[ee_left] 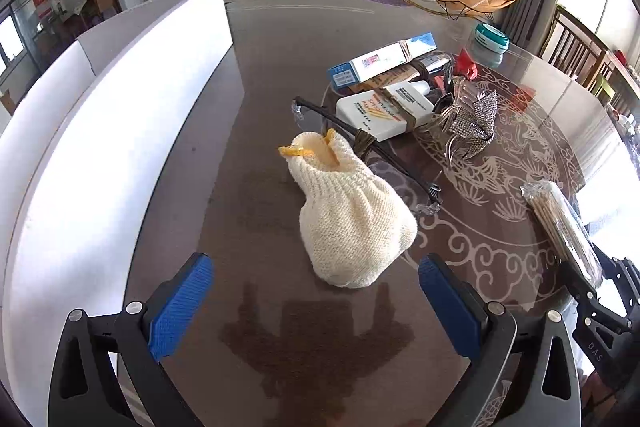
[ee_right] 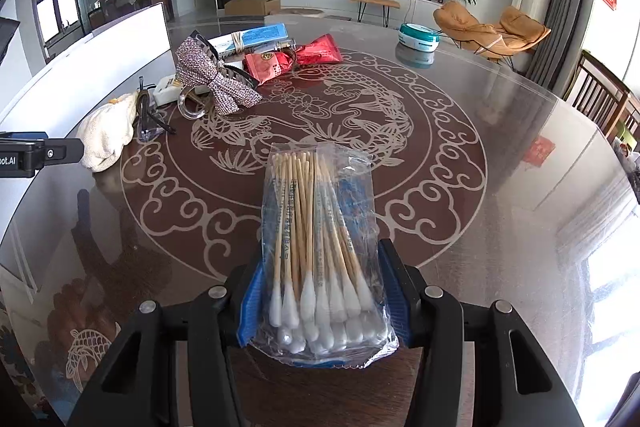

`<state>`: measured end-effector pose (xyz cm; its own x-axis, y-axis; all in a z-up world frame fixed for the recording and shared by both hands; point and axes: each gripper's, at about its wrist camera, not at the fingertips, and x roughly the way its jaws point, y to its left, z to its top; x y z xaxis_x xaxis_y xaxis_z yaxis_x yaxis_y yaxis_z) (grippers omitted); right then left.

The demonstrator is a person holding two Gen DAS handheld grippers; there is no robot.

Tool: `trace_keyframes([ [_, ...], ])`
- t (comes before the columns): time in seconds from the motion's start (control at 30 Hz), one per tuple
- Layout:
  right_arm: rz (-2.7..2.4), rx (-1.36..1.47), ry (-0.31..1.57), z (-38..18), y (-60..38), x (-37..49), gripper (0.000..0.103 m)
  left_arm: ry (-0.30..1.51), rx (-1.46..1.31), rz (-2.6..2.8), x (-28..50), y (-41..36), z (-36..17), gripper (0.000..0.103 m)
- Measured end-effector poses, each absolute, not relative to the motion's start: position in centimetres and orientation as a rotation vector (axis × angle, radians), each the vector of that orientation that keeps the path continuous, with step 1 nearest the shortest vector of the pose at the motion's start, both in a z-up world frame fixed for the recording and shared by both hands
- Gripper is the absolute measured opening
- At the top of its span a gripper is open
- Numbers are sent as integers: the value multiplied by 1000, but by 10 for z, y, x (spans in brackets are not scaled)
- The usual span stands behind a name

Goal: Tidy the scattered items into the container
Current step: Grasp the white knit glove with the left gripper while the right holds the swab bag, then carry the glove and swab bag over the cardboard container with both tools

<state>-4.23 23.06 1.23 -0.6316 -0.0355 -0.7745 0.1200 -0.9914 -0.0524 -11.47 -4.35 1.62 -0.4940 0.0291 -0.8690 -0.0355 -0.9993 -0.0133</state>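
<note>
A cream knitted pouch [ee_left: 348, 211] with a yellow drawstring lies on the glass-topped table [ee_left: 280, 67]. My left gripper [ee_left: 316, 303] hangs open just in front of it, and nothing is between its blue pads [ee_left: 180, 303]. The tall white container [ee_left: 120, 107] stands along the left. My right gripper [ee_right: 320, 299] is shut on a clear packet of cotton swabs [ee_right: 316, 227], held above the table. That packet [ee_left: 560, 223] also shows at the right edge of the left wrist view. The pouch [ee_right: 108, 135] sits far left in the right wrist view.
Behind the pouch lie clear safety glasses [ee_left: 360, 147], a white box [ee_left: 384, 111], a blue-and-white box [ee_left: 384, 61], a rhinestone bow clip [ee_right: 216, 83] and red packets [ee_right: 296, 61]. A teal round tin [ee_right: 418, 37] stands further back. Wooden chairs [ee_right: 600, 99] line the right side.
</note>
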Motion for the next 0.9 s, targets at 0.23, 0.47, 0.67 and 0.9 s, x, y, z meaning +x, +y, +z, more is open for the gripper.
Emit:
trace_keyframes([
  [0.23, -2770, 1299, 139, 13, 232, -41, 52, -24, -1645, 2600, -137, -16, -10, 103],
  [0.47, -2768, 1298, 151, 13, 232, -41, 52, 22, -1668, 2653, -158, -15, -13, 103],
  [0.67, -2768, 1299, 153, 12, 232, -41, 52, 104, -1539, 2659, -149, -11, -5, 61],
  [0.9, -2767, 1295, 149, 13, 232, -41, 52, 158, -1489, 2642, -118, -13, -2, 52],
])
